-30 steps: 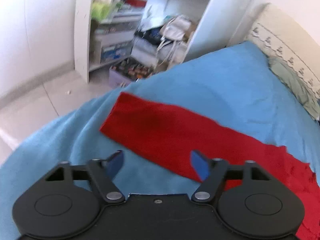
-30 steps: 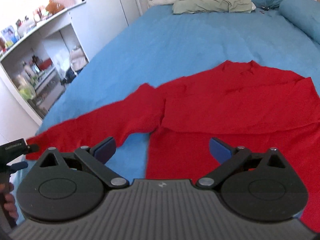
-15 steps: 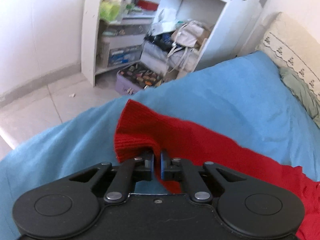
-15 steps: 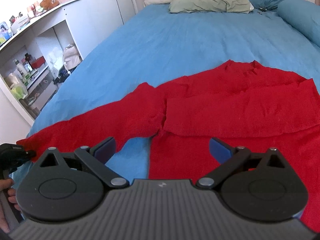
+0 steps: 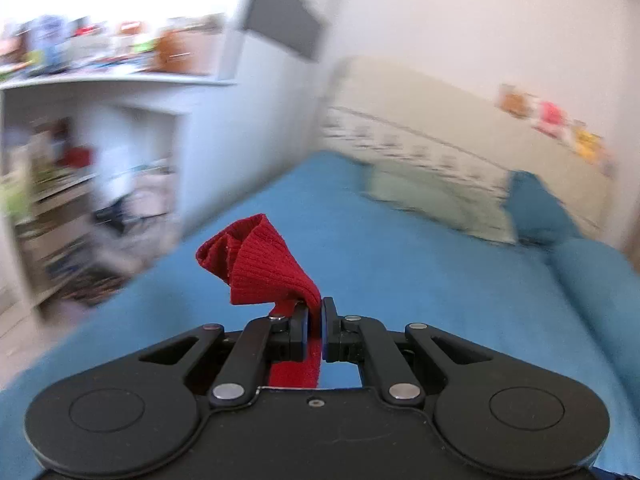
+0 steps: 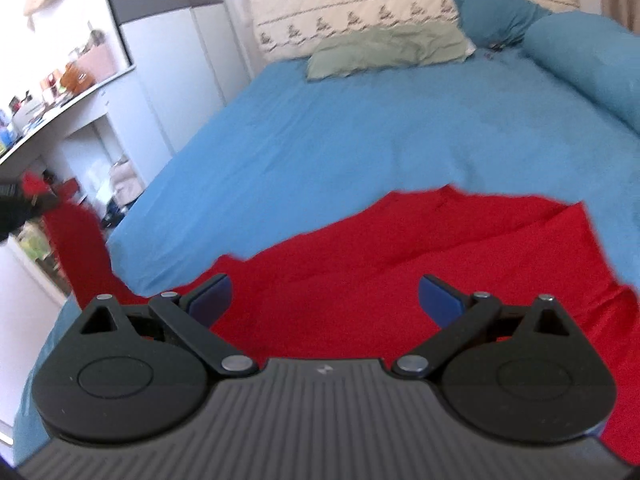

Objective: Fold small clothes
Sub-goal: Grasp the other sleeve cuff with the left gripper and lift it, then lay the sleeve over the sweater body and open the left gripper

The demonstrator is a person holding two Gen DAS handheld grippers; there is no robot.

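A red knit sweater (image 6: 420, 264) lies spread on the blue bed cover (image 6: 340, 136). My left gripper (image 5: 315, 320) is shut on the ribbed cuff of the red sleeve (image 5: 260, 264), which bunches above the pads and hangs below them. In the right wrist view that sleeve (image 6: 76, 248) is lifted off the bed at the far left, held by the left gripper (image 6: 20, 204). My right gripper (image 6: 324, 296) hovers open over the sweater's body, with nothing between its fingers.
A white shelf unit (image 5: 100, 184) crowded with small items stands to the left of the bed. A pale green pillow (image 6: 384, 52), a cream embroidered pillow (image 6: 360, 12) and blue cushions (image 6: 580, 60) lie at the head of the bed.
My left gripper closed on the sleeve cuff, then lifted it off the bed and swung toward the head of the bed. My right gripper moved forward over the sweater, staying open.
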